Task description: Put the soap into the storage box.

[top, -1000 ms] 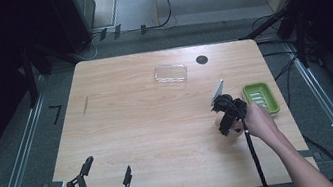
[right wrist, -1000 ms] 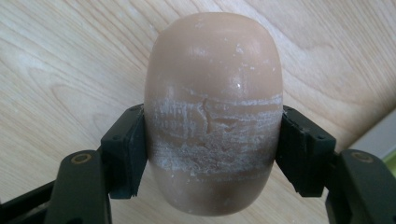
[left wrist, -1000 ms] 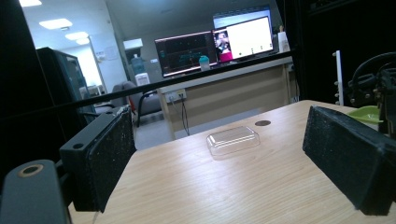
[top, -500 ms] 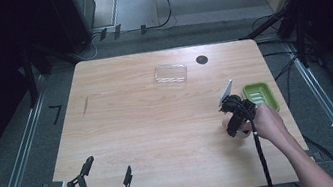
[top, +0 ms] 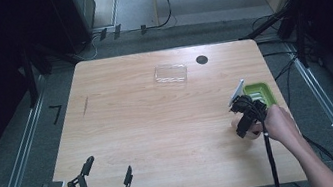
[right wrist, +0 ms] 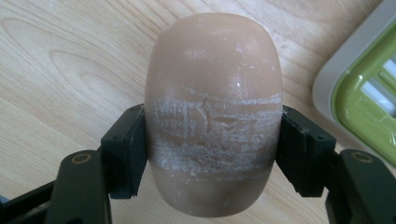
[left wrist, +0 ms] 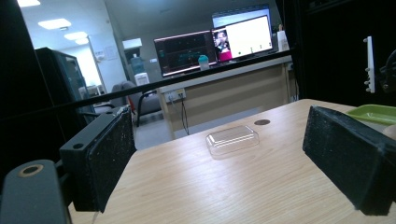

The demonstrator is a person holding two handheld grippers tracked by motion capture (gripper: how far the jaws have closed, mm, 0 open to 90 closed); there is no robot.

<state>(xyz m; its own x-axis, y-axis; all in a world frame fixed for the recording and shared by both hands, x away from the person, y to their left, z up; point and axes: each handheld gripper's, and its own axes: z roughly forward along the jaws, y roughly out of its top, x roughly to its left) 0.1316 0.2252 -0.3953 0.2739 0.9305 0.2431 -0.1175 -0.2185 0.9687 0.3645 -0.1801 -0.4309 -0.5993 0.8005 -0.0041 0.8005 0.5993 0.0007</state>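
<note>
A tan oval bar of soap [right wrist: 212,112], scuffed white across its middle, sits between the jaws of my right gripper [right wrist: 212,151], which is shut on its two sides. It hangs just above the wooden table [top: 148,121], right beside a green soap dish with a pale rim [right wrist: 369,93]. In the high view the right gripper [top: 244,120] is at the table's right side, touching distance from the green dish [top: 258,93]. My left gripper [top: 109,167] rests at the front left edge, jaws wide apart and empty [left wrist: 229,156].
A clear plastic lid [top: 170,73] lies at the back middle of the table, with a small black round hole [top: 202,59] to its right. The left gripper view shows the lid [left wrist: 232,139] ahead and the dish [left wrist: 373,113] far right.
My right gripper has carried the soap to the right, closer to the green dish. The left gripper has stayed where it was.
</note>
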